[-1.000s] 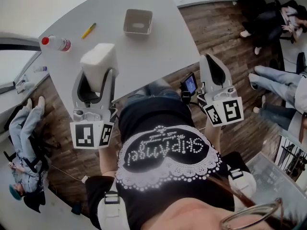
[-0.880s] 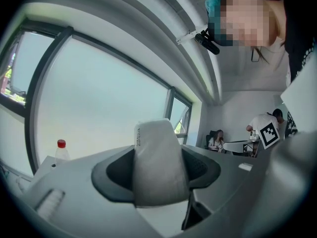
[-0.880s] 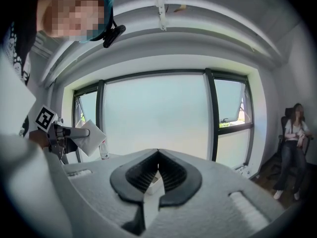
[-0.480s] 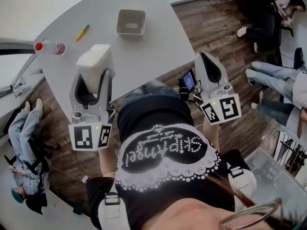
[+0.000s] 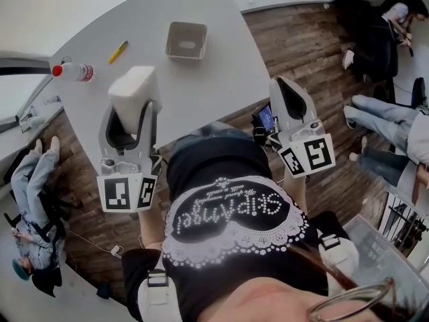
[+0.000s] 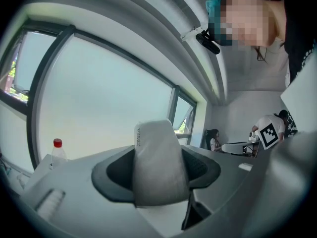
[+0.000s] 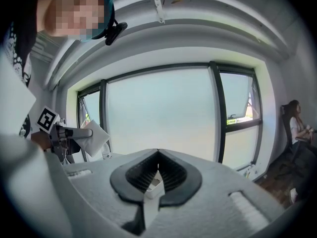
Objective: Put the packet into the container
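Almost no change in the last second. Nothing has shifted on the counter (image 5: 208, 86). Left gripper (image 5: 134, 106) still clamps the packet (image 5: 133, 86), near the container (image 5: 186, 40) but short of it. Right gripper (image 5: 283, 84), well right of the container, is closed, empty, and barely drifted. My read: the carry to the container is still pending.

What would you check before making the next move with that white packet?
1. packet clamped in the left gripper: ok.
2. container open side up: ok.
3. Container empty: cannot tell.
4. Packet above the container: not ok, it is short of it.
5. bottle and pen lie aside of the path: ok.
6. right gripper shut, empty, out of the way: ok.
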The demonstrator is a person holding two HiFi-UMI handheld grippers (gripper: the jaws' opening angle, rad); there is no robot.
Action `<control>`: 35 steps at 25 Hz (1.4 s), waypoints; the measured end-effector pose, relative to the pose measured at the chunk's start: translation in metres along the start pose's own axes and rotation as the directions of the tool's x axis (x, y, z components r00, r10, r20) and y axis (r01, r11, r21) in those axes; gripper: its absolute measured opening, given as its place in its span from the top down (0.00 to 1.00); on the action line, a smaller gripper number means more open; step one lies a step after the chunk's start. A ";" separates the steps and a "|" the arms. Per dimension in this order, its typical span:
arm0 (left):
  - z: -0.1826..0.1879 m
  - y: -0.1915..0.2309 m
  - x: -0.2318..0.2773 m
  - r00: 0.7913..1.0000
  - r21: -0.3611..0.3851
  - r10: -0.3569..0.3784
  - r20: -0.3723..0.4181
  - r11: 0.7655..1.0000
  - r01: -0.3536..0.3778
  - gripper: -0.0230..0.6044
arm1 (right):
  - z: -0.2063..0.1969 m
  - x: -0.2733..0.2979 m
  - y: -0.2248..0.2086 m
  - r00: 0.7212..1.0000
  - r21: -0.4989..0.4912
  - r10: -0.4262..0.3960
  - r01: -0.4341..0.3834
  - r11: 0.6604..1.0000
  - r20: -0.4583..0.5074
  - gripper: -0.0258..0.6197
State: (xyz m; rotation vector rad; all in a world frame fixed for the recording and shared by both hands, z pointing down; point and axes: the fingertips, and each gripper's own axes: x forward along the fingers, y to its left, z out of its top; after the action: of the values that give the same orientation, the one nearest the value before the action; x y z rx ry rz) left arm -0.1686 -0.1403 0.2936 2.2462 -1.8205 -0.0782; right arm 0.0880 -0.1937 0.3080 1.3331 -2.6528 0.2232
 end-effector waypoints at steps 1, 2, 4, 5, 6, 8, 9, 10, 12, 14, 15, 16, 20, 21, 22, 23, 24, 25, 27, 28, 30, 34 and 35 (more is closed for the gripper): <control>0.001 0.001 0.002 1.000 0.001 0.002 0.001 1.000 -0.002 0.54 | 0.000 0.003 0.000 1.000 0.002 0.005 -0.005 1.000 0.000 0.96; 0.003 0.003 0.003 1.000 0.002 0.003 0.002 1.000 -0.003 0.54 | 0.001 0.007 0.000 1.000 0.004 0.008 -0.008 1.000 -0.001 0.96; 0.004 0.006 0.008 1.000 0.007 0.003 0.001 1.000 -0.003 0.54 | 0.000 0.012 -0.001 1.000 0.007 0.012 -0.012 1.000 -0.002 0.96; 0.004 0.006 0.012 1.000 0.009 0.001 0.000 1.000 -0.001 0.54 | 0.000 0.013 -0.002 1.000 0.009 0.013 -0.013 1.000 -0.004 0.96; 0.003 0.006 0.016 1.000 0.011 0.000 -0.002 1.000 0.000 0.54 | -0.001 0.015 -0.004 1.000 0.011 0.014 -0.014 1.000 -0.006 0.96; 0.004 0.006 0.025 1.000 0.013 -0.004 -0.001 1.000 0.004 0.54 | -0.002 0.019 -0.009 1.000 0.016 0.015 -0.015 1.000 -0.010 0.96; 0.006 0.006 0.029 1.000 0.013 -0.008 0.001 1.000 0.008 0.54 | -0.002 0.021 -0.011 1.000 0.018 0.016 -0.016 1.000 -0.012 0.96; 0.008 0.005 0.033 1.000 0.011 -0.012 0.005 1.000 0.012 0.54 | -0.002 0.023 -0.012 1.000 0.020 0.017 -0.016 1.000 -0.015 0.96; 0.010 0.005 0.041 1.000 0.010 -0.021 0.011 1.000 0.021 0.54 | -0.003 0.027 -0.015 1.000 0.024 0.018 -0.017 1.000 -0.022 0.96; 0.011 0.006 0.049 1.000 0.010 -0.027 0.012 1.000 0.027 0.54 | -0.005 0.032 -0.017 0.999 0.026 0.019 -0.018 0.999 -0.029 0.96; 0.011 0.007 0.053 0.999 0.009 -0.030 0.012 1.000 0.030 0.54 | -0.006 0.035 -0.018 0.999 0.028 0.020 -0.019 0.999 -0.031 0.96; 0.010 0.008 0.057 0.999 0.007 -0.033 0.010 0.999 0.033 0.54 | -0.007 0.037 -0.019 0.999 0.030 0.020 -0.019 0.999 -0.033 0.96; 0.005 0.009 0.064 0.999 -0.004 -0.043 -0.009 0.999 0.043 0.54 | -0.013 0.041 -0.018 0.999 0.043 0.021 -0.018 0.999 -0.051 0.96; 0.005 0.009 0.065 0.999 -0.006 -0.045 -0.010 0.999 0.045 0.54 | -0.014 0.042 -0.017 0.998 0.045 0.021 -0.018 0.999 -0.054 0.96; 0.004 0.010 0.066 0.999 -0.008 -0.046 -0.010 0.999 0.046 0.54 | -0.015 0.042 -0.017 0.998 0.047 0.020 -0.017 0.999 -0.056 0.96; 0.004 0.010 0.066 0.999 -0.010 -0.048 -0.009 0.999 0.047 0.54 | -0.015 0.042 -0.017 0.998 0.048 0.018 -0.015 0.999 -0.058 0.96; 0.004 0.010 0.066 0.999 -0.012 -0.050 -0.008 0.999 0.049 0.54 | -0.016 0.041 -0.017 0.998 0.049 0.015 -0.013 0.999 -0.059 0.96; 0.004 0.009 0.066 0.999 -0.013 -0.051 -0.008 0.999 0.051 0.54 | -0.016 0.041 -0.017 0.998 0.048 0.014 -0.011 0.999 -0.059 0.96; 0.001 0.009 0.066 0.999 -0.014 -0.051 -0.013 0.999 0.051 0.54 | -0.017 0.040 -0.018 0.998 0.047 0.012 -0.009 0.999 -0.059 0.96; 0.000 0.009 0.066 0.999 -0.015 -0.050 -0.016 0.999 0.050 0.54 | -0.018 0.040 -0.018 0.998 0.048 0.012 -0.009 0.999 -0.060 0.96; -0.003 0.010 0.065 0.999 -0.018 -0.049 -0.024 0.999 0.048 0.54 | -0.019 0.040 -0.017 0.998 0.051 0.011 -0.008 0.999 -0.062 0.96; -0.004 0.010 0.063 0.998 -0.025 -0.050 -0.024 0.998 0.049 0.54 | -0.019 0.040 -0.015 0.998 0.049 0.013 -0.010 0.999 -0.060 0.96; -0.005 0.009 0.063 0.999 -0.026 -0.050 -0.021 0.998 0.049 0.54 | -0.018 0.039 -0.015 0.998 0.046 0.015 -0.012 0.999 -0.057 0.96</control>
State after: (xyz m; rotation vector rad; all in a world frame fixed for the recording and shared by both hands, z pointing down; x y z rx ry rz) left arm -0.1627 -0.2021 0.3072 2.2658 -1.7434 -0.0851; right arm 0.0785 -0.2298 0.3347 1.3021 -2.6253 0.3210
